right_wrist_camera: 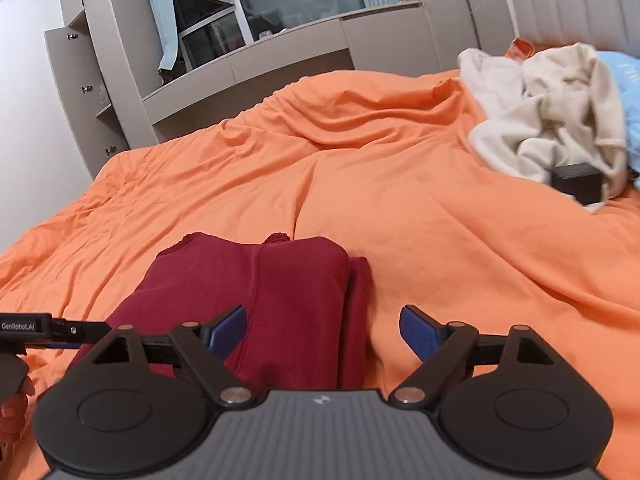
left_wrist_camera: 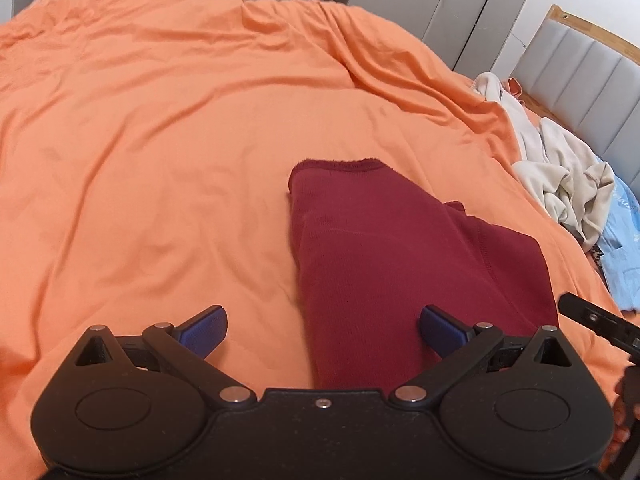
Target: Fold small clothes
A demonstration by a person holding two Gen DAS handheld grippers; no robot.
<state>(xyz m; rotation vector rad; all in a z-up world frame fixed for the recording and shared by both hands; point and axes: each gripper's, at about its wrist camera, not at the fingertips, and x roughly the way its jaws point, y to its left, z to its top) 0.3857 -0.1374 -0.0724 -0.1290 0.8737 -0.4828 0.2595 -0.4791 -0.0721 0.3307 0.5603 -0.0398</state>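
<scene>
A dark red garment [left_wrist_camera: 384, 264] lies folded lengthwise on the orange bed sheet [left_wrist_camera: 160, 140], its hem end pointing away from me. My left gripper [left_wrist_camera: 323, 322] is open and empty, hovering over the garment's near left edge. In the right wrist view the same red garment [right_wrist_camera: 280, 300] lies under my right gripper [right_wrist_camera: 322, 326], which is open and empty over the garment's near right edge. The tip of the right gripper [left_wrist_camera: 596, 322] shows at the left view's right edge, and the left gripper's tip [right_wrist_camera: 52, 330] shows at the right view's left edge.
A pile of cream clothes [right_wrist_camera: 552, 120] with a light blue piece [right_wrist_camera: 628, 92] lies at the bed's far right, by the grey headboard [left_wrist_camera: 592, 80]. A black box [right_wrist_camera: 576, 182] sits beside the pile. Grey cabinets [right_wrist_camera: 92, 92] and a window stand beyond the bed.
</scene>
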